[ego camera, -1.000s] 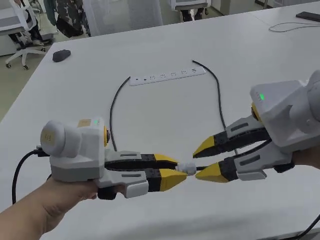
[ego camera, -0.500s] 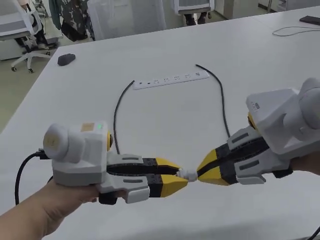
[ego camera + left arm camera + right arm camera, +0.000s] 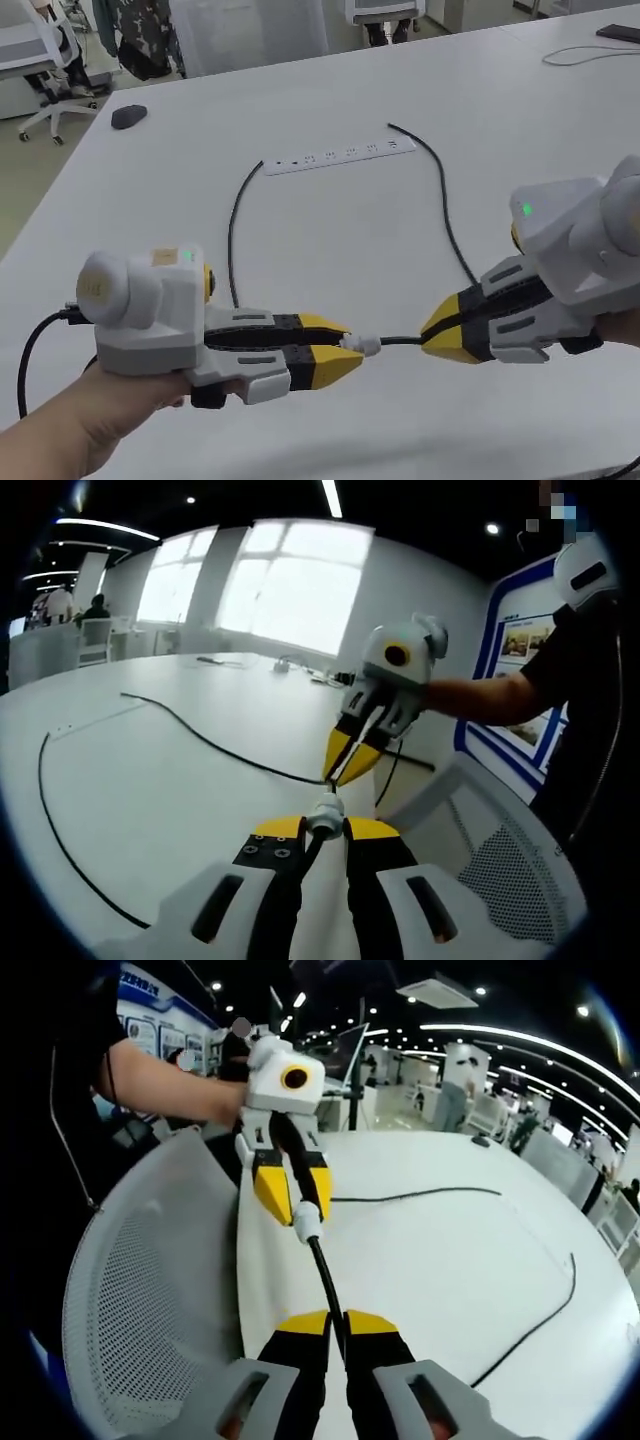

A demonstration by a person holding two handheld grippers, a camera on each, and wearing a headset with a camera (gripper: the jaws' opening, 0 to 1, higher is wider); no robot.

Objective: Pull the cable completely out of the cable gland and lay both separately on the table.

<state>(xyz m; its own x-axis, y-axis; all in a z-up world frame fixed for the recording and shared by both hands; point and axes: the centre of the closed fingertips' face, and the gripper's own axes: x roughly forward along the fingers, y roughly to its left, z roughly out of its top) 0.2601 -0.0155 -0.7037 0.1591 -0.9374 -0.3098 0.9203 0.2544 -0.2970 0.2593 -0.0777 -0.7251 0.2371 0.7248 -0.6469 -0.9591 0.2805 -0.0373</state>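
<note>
A small white cable gland (image 3: 361,346) sits between the yellow tips of my left gripper (image 3: 350,344), which is shut on it. A short stretch of black cable (image 3: 398,340) runs from the gland to my right gripper (image 3: 430,336), which is shut on the cable. Both are held above the white table (image 3: 330,240). In the left gripper view the gland (image 3: 325,812) is at my own jaw tips, with the right gripper (image 3: 346,768) facing it. In the right gripper view the cable (image 3: 325,1275) leads from my jaws up to the gland (image 3: 305,1223) and the left gripper (image 3: 293,1195).
A white power strip (image 3: 335,155) lies at mid-table. One black cable (image 3: 445,215) curves from it towards the right gripper, another (image 3: 233,225) runs down the left. A dark mouse (image 3: 128,116) sits far left. Office chairs stand beyond the table.
The right gripper has closed on the cable next to the gland, then moved right. A bare stretch of cable now shows between the gland and its tips.
</note>
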